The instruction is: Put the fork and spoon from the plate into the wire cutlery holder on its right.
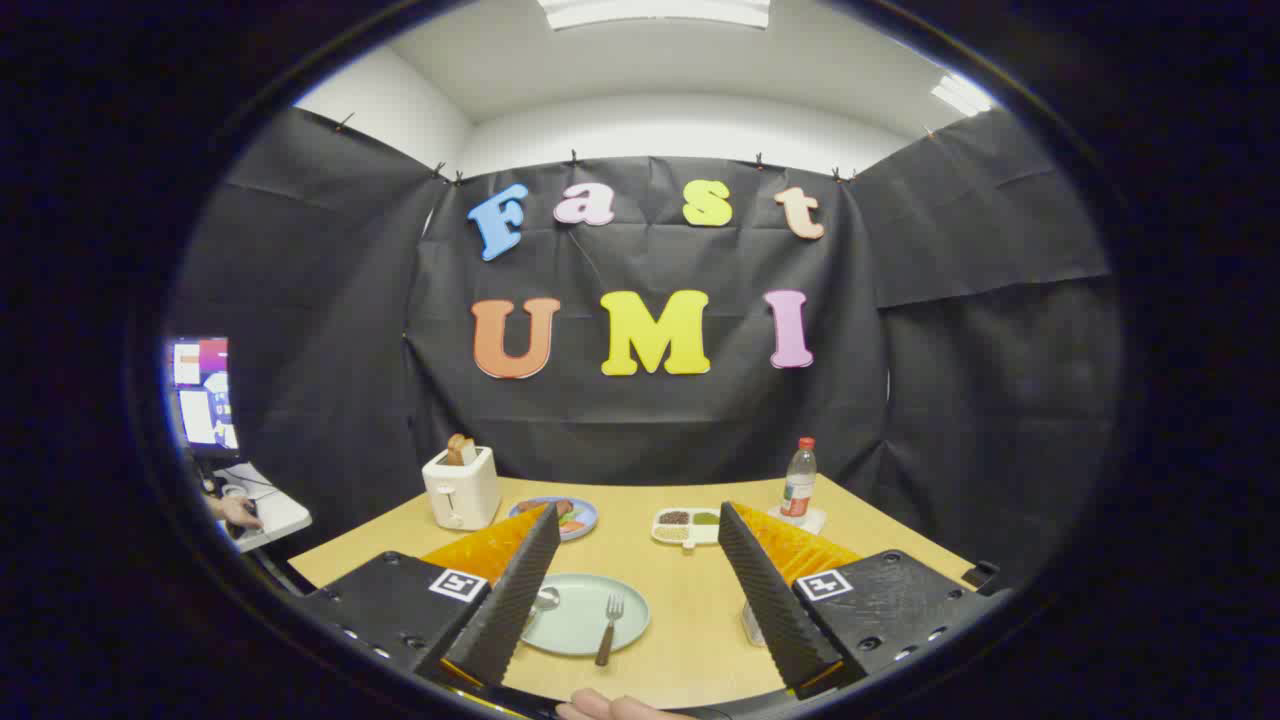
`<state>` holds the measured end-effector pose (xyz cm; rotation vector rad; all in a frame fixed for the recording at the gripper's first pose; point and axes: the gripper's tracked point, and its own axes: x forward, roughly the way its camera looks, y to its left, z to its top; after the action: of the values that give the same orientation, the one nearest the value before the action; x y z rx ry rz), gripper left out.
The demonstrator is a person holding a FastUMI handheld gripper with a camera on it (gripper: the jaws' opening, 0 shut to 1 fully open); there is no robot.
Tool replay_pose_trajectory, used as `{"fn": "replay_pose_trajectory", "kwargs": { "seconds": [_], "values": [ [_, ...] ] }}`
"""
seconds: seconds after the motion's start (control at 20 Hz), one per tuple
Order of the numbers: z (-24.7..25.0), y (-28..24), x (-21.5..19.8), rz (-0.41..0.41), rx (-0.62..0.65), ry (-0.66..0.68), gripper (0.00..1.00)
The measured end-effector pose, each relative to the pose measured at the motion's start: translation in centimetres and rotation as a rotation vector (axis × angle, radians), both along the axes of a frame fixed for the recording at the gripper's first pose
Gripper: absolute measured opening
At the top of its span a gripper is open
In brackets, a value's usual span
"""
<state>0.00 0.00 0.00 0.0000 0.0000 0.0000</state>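
Note:
A pale green plate (575, 620) lies on the wooden table between my fingers, nearer the left one. On it rests a fork (609, 627) with a brown handle, tines pointing away. A spoon (545, 600) lies at the plate's left edge, partly hidden behind my left finger (510, 590). My gripper (632, 525) hovers above the table, open, with nothing between its fingers. A bit of the wire cutlery holder (751, 622) peeks out beside the right finger (765, 590), mostly hidden behind it.
Farther back stand a white toaster (461, 488) with bread in it, a blue plate of food (572, 515), a white divided dish (687, 525) and a bottle (798, 482) with a red cap. A person's hand (235, 510) rests on a side desk at left; a fingertip (600, 708) shows at the near edge.

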Motion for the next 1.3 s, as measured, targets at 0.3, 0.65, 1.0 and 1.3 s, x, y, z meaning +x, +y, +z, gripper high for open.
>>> {"fn": "replay_pose_trajectory", "kwargs": {
  "seconds": [0.3,0.65,1.0,1.3],
  "values": [
    [-0.2,-0.4,0.2,-0.009,-0.01,-0.004,0.96],
    [0.3,-0.2,-0.4,-0.037,-0.038,-0.03,0.96],
    [-0.2,-0.2,0.7,-0.044,-0.026,-0.005,0.96],
    [-2.7,1.6,5.0,-0.032,-0.052,0.113,0.96]
  ]
}}
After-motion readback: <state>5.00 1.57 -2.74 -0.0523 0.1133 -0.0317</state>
